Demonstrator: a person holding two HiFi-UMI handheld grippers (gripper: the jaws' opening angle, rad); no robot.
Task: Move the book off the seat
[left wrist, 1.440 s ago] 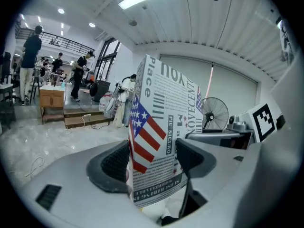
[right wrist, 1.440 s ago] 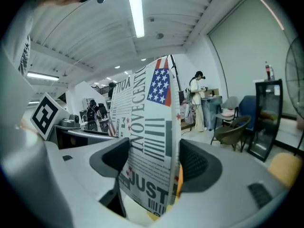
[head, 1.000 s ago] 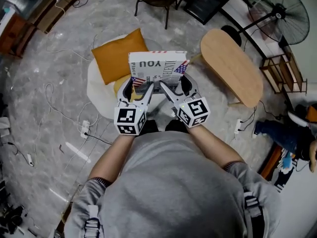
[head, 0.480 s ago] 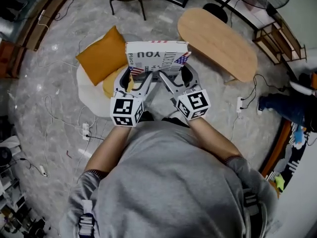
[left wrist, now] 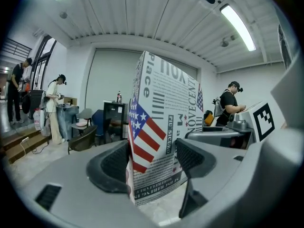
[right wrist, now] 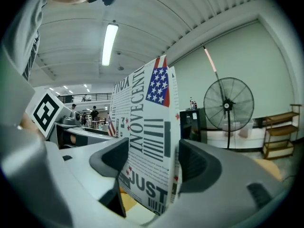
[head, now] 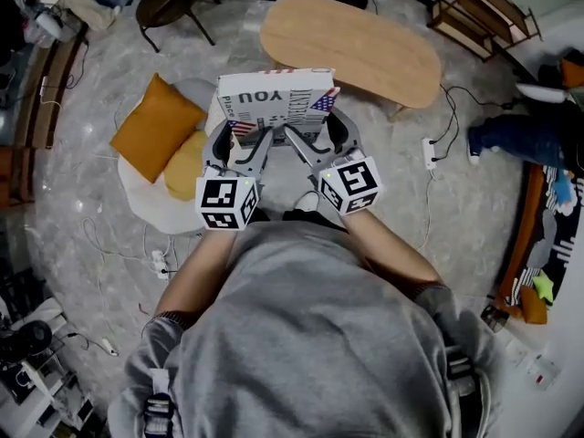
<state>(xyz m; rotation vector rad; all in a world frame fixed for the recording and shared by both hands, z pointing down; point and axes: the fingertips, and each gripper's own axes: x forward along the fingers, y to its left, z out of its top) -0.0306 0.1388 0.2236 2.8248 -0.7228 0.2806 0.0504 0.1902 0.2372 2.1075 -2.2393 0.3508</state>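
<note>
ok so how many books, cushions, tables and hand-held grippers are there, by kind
book: 1
cushions: 2, orange cushion and yellow cushion
table: 1
hand-held grippers: 2, left hand-held gripper and right hand-held gripper
total: 6

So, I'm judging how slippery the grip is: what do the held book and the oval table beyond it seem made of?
The book: apparently printed paper or card, matt white with black lettering and flag prints, no glare; it may be a book-shaped box.
The oval table: looks like light wood or laminate, smooth, evenly tan; grain too small to tell.
</note>
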